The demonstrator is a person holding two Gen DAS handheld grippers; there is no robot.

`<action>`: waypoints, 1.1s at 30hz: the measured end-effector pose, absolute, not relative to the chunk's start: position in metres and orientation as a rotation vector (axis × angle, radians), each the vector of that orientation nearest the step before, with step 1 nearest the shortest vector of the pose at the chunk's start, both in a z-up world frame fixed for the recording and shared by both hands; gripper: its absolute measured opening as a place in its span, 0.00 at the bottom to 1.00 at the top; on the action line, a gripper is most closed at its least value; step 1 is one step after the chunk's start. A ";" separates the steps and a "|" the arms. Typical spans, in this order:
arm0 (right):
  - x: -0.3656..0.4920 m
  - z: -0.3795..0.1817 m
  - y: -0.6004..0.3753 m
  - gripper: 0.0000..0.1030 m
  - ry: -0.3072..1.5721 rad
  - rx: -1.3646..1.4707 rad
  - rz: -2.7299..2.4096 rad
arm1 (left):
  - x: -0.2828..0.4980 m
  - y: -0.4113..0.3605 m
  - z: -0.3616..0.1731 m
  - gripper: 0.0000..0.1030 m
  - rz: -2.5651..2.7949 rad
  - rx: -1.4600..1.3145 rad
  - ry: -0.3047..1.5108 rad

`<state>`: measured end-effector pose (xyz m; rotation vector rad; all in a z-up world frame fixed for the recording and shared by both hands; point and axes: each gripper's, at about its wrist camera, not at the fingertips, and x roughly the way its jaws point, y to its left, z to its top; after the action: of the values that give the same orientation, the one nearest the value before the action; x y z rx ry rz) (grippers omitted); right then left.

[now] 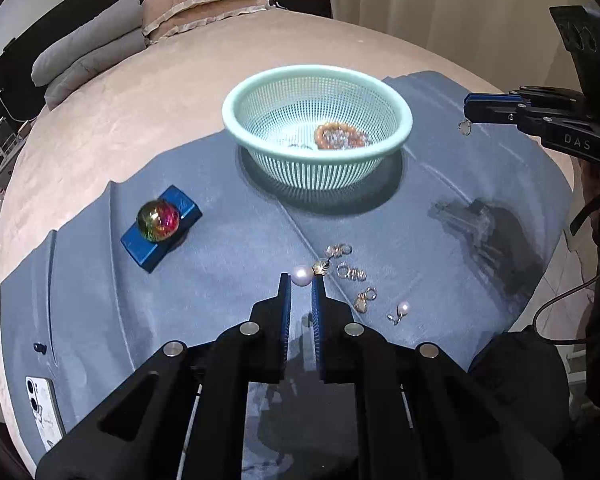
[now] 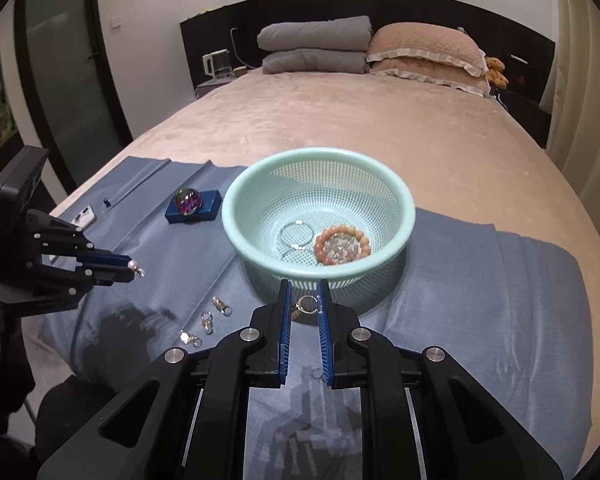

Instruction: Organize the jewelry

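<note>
A mint green mesh basket (image 1: 396,100) (image 2: 400,184) stands on a blue cloth (image 1: 228,280) and holds an orange bead bracelet (image 2: 342,246) and thin silver hoops (image 2: 297,234). My left gripper (image 1: 301,278) is shut on a pearl earring (image 1: 302,275) and holds it above the cloth; it also shows in the right wrist view (image 2: 134,269). My right gripper (image 2: 305,286) is shut on a small silver ring charm (image 2: 305,306), hanging beside the basket's near wall; it also shows in the left wrist view (image 1: 466,114). Several small rings (image 1: 350,270) and another pearl earring (image 1: 400,310) lie on the cloth.
A multicoloured glass ball (image 1: 157,220) rests on a blue box (image 1: 148,252) at the left. A white phone (image 1: 44,412) lies at the cloth's left corner. Pillows (image 2: 424,52) and folded grey blankets (image 2: 314,48) sit at the head of the beige bed (image 2: 380,120).
</note>
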<state>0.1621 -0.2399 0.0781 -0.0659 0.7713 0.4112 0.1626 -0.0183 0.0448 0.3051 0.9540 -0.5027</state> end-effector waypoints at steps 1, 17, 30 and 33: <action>0.164 0.084 -0.242 0.12 0.766 -0.069 0.410 | 0.168 -0.021 0.049 0.10 -0.505 0.305 0.943; 0.212 0.098 -0.239 0.12 0.759 -0.108 0.453 | 0.246 -0.065 0.066 0.11 -0.596 0.289 0.924; 0.256 0.044 -0.237 0.25 0.792 -0.077 0.422 | 0.281 -0.067 0.034 0.20 -0.605 0.273 0.971; 0.252 0.048 -0.248 0.60 0.741 -0.053 0.368 | 0.275 -0.058 0.045 0.60 -0.567 0.275 0.928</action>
<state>0.2515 -0.2479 0.0483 -0.0534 0.7410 0.3679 0.2752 -0.0583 0.0454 0.2750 0.9279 -0.5670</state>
